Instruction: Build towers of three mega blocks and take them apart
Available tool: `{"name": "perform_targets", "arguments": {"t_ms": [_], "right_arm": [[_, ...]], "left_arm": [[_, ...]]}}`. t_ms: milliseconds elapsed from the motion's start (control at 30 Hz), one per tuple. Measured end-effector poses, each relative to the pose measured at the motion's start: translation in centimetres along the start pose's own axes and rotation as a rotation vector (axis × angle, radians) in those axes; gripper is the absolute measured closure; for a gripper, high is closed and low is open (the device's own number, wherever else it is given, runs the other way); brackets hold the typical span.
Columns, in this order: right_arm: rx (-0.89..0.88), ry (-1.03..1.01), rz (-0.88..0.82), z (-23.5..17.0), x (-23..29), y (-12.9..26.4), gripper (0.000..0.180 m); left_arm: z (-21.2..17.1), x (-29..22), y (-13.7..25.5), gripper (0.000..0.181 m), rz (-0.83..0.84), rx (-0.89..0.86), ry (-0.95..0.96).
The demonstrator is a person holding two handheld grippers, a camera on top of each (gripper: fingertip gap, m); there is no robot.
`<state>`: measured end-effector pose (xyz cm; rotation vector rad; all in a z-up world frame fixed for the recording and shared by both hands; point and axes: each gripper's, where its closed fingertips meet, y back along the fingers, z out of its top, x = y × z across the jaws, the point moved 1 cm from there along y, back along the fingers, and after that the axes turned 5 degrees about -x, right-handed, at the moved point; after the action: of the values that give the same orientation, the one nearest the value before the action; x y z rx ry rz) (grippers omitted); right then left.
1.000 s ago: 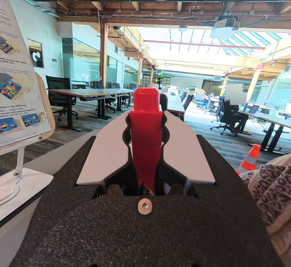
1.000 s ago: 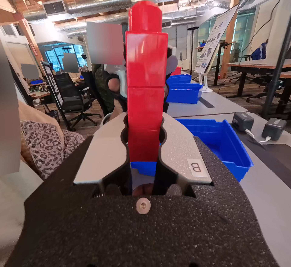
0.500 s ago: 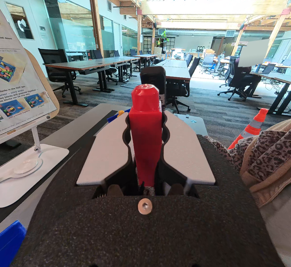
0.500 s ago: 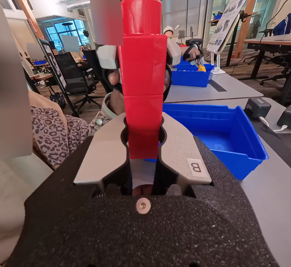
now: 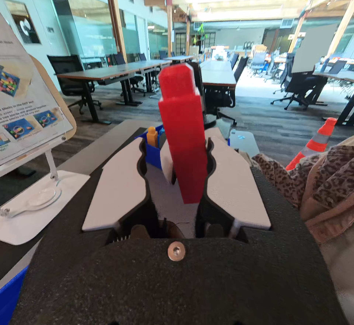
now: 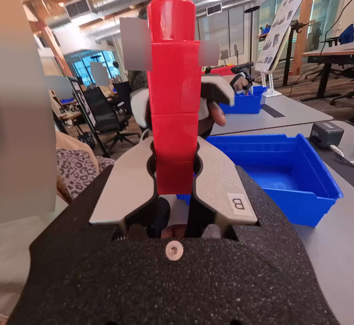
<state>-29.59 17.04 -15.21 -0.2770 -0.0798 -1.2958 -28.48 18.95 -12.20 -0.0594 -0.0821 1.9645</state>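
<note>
A tower of three red mega blocks (image 6: pixel 174 85) stands upright in my right gripper (image 6: pixel 175 141), which is shut on its lowest block. In the left wrist view the same tower (image 5: pixel 182 133) sits between the spread jaws of my left gripper (image 5: pixel 175 141), which is open. The tower leans against the right finger there and is clear of the left one. In the right wrist view the left gripper's white fingers (image 6: pixel 216 89) show behind the tower, one on each side of the top block. A hand holds that gripper.
A blue bin (image 6: pixel 297 206) lies on the grey table to my right. Another blue bin (image 5: pixel 152 154) with an orange block (image 5: pixel 152 135) stands ahead of the left gripper. A sign on a stand (image 5: pixel 28 105) is at left, and a leopard-print sleeve (image 5: pixel 306 181) at right. My right fingertips sit around 4 cm from my left ones.
My left gripper has opened and let go of the tower's top. My right gripper still holds the bottom block. Both views have tipped down towards the table.
</note>
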Motion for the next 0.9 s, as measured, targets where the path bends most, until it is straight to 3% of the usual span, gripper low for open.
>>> {"name": "perform_targets", "arguments": {"t_ms": [200, 333, 467, 900], "right_arm": [[-0.008, 0.003, -0.042, 0.6, -0.2, 0.7, 0.144], [0.031, 0.045, -0.072, 0.1, -0.6, 0.6, 0.119], [0.045, 0.062, -0.078, -0.5, -0.7, -0.2, 0.143], [0.109, 0.047, -0.050, -1.3, -0.2, -0.1, 0.144]], "left_arm": [[0.5, -0.7, -1.5, 0.143, -0.063, -0.074, 0.050], [1.6, 0.4, -0.7, 0.144, -0.033, -0.167, 0.110], [2.0, 0.3, -0.4, 0.144, -0.053, -0.198, 0.139], [1.1, -0.4, 0.4, 0.144, -0.103, -0.120, 0.114]]}}
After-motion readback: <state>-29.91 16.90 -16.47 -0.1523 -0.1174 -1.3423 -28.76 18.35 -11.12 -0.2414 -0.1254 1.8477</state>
